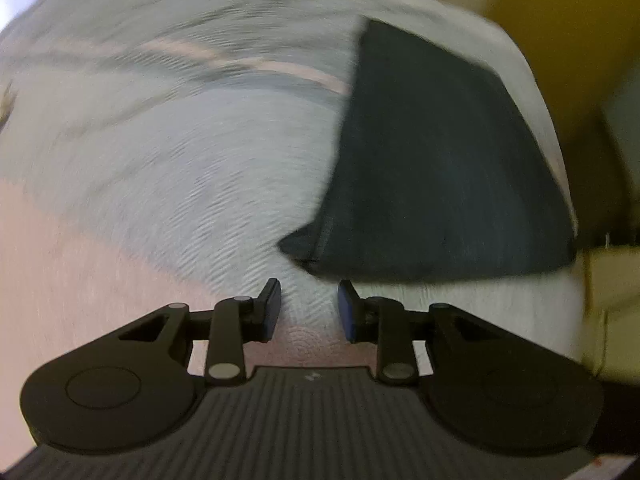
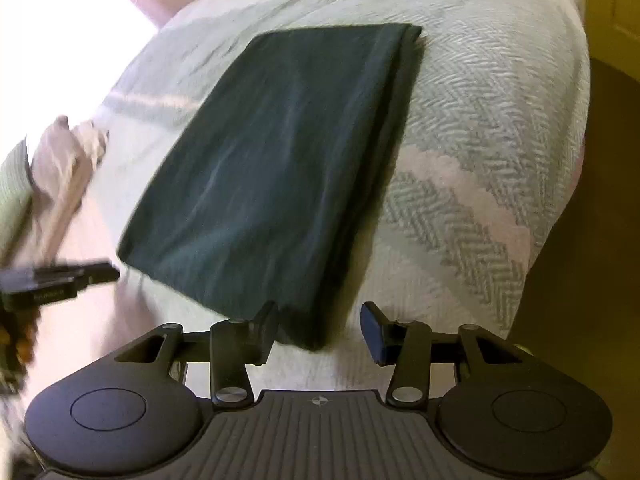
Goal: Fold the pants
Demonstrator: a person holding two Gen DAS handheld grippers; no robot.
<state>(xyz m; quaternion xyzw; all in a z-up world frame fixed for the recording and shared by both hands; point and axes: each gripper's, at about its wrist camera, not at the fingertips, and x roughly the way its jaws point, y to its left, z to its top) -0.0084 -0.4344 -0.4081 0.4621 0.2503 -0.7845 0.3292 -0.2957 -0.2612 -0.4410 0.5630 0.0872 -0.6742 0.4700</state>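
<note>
Already folded into a dark rectangle, the pants (image 2: 276,160) lie on the herringbone bedspread (image 2: 480,128), long axis running from lower centre toward upper right. Right claw (image 2: 318,330) spread, straddling the near corner; left claw (image 1: 309,309) spread, empty, just below its corner.

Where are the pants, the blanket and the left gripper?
pants (image 2: 272,168), right wrist view, middle of the folded top face
blanket (image 2: 480,112), right wrist view, bare herringbone weave
left gripper (image 1: 309,308), left wrist view, midway between fingers
</note>
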